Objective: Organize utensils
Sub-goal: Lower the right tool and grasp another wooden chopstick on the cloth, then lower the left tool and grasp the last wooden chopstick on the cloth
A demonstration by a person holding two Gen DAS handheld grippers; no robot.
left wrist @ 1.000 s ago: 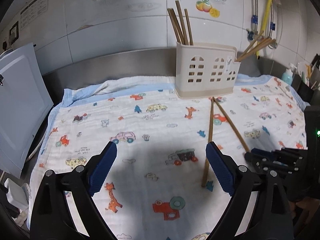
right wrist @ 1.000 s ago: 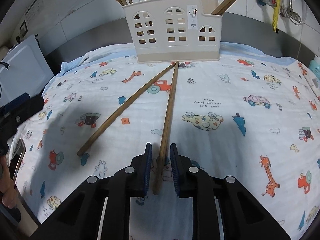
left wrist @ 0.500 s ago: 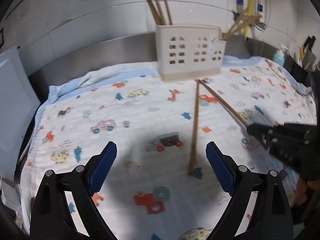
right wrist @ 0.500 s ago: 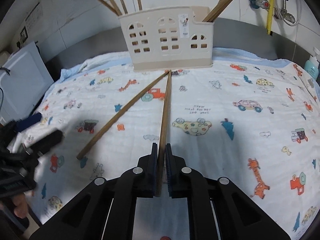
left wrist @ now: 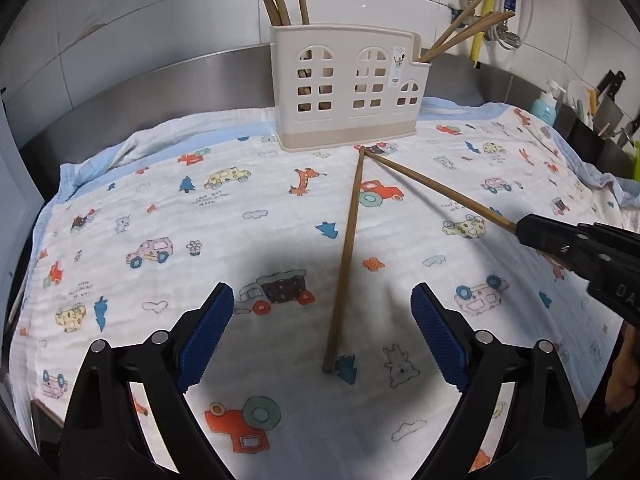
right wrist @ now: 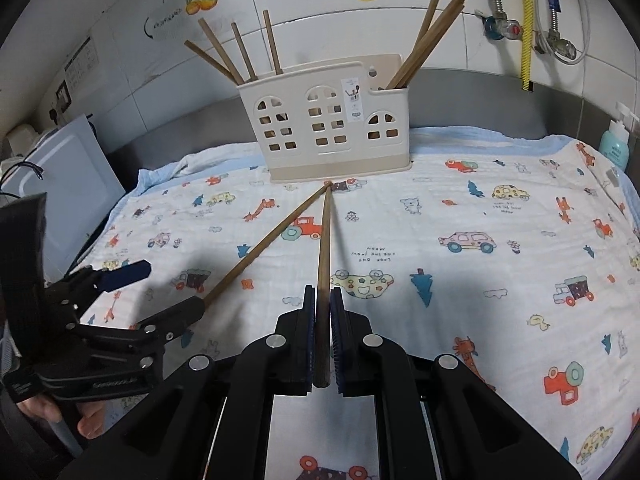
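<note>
Two brown chopsticks lie on the printed cloth, tips meeting in front of the beige utensil holder (left wrist: 346,92) (right wrist: 322,122). My right gripper (right wrist: 322,300) is shut on the near end of the right chopstick (right wrist: 325,240), which also shows in the left wrist view (left wrist: 440,190) running into the right gripper (left wrist: 532,234). The other chopstick (left wrist: 347,248) (right wrist: 264,242) lies loose. My left gripper (left wrist: 322,312) is open, its blue pads either side of that chopstick's near end; it also shows in the right wrist view (right wrist: 160,292). Several chopsticks stand in the holder.
The cartoon-print cloth (left wrist: 168,216) covers the steel counter. A white appliance (right wrist: 60,184) stands at the left. A teal bottle (right wrist: 616,144) and a black rack with tools (left wrist: 592,132) stand at the right. Pipes and hoses (right wrist: 524,24) hang on the tiled wall.
My right gripper closed on the right chopstick. My left gripper moved right and forward, so the loose chopstick's near end now lies between its open fingers.
</note>
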